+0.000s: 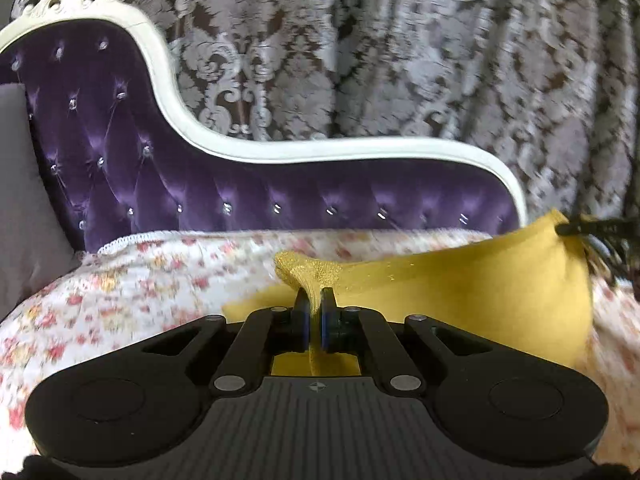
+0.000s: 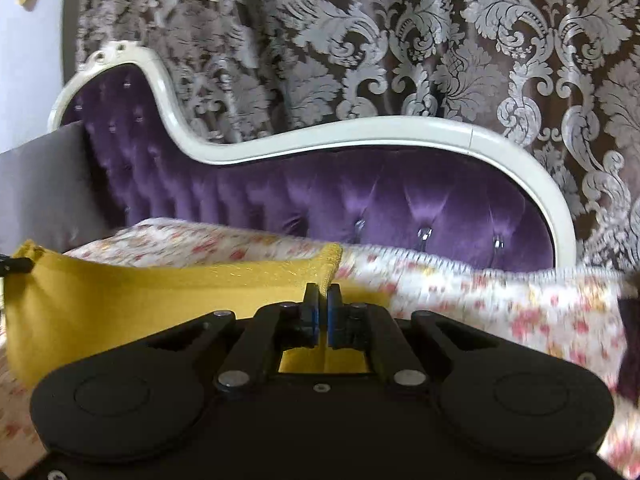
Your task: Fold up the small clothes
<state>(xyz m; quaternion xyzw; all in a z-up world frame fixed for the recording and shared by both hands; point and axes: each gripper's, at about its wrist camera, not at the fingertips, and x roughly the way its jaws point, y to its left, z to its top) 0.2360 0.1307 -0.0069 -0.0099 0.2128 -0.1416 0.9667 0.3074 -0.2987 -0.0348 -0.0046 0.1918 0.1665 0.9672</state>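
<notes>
A small yellow garment is held up, stretched between my two grippers, above a floral-covered couch seat. My left gripper is shut on one glittery corner of it, which bunches above the fingers. In the right wrist view the same garment spreads to the left, and my right gripper is shut on its ribbed corner. The right gripper's tip shows at the garment's far corner in the left wrist view. The garment's lower part is hidden behind the gripper bodies.
A purple tufted couch back with a white carved frame rises behind the seat. A grey cushion leans at the left end. A patterned damask curtain hangs behind. A dark object sits at the right edge.
</notes>
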